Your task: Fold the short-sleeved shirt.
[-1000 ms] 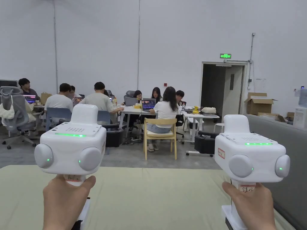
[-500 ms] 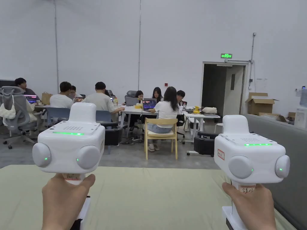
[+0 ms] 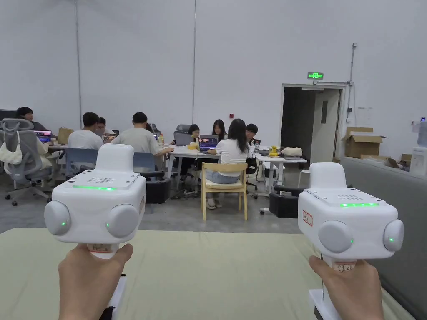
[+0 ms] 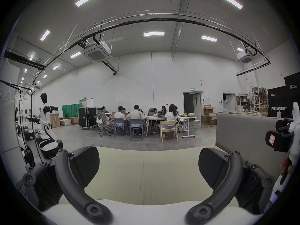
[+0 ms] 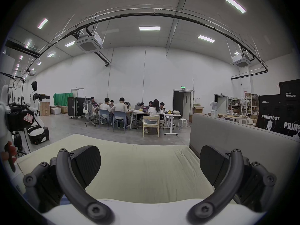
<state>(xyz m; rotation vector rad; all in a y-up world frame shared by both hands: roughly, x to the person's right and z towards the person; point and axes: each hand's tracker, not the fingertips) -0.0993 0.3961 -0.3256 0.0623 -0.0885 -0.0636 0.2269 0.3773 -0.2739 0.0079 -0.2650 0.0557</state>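
In the head view, the left hand (image 3: 89,279) at 7 o'clock and the right hand (image 3: 354,287) at 5 o'clock each hold a white gripper body by its handle, with green lights on top. This view gives the backs of the two devices and hides their jaws. The left gripper (image 4: 148,168), seen in the left gripper view, has its two black jaws spread wide apart, with nothing between them and nothing touching them. The right gripper (image 5: 150,166) in the right gripper view is spread just as wide and is also empty. Both hang above a table (image 3: 217,271) with a pale green cover, and the part of the cover between the jaws is flat.

I cannot find a short-sleeved shirt on the cover in any of the three views.

The left gripper view also catches the right gripper from the side at 3 o'clock, and the right gripper view catches the left one at 9 o'clock.

Just beside the table, at 3 o'clock, stands a grey partition (image 3: 388,196). Farther off, at 12 o'clock, people (image 3: 229,150) sit around white desks, and a wooden chair (image 3: 223,187) faces away from the camera. The gripper views add a white robot (image 4: 46,119) at 9 o'clock and black crates (image 5: 279,113) at 3 o'clock. Behind all is a white wall with an open door (image 3: 310,121).
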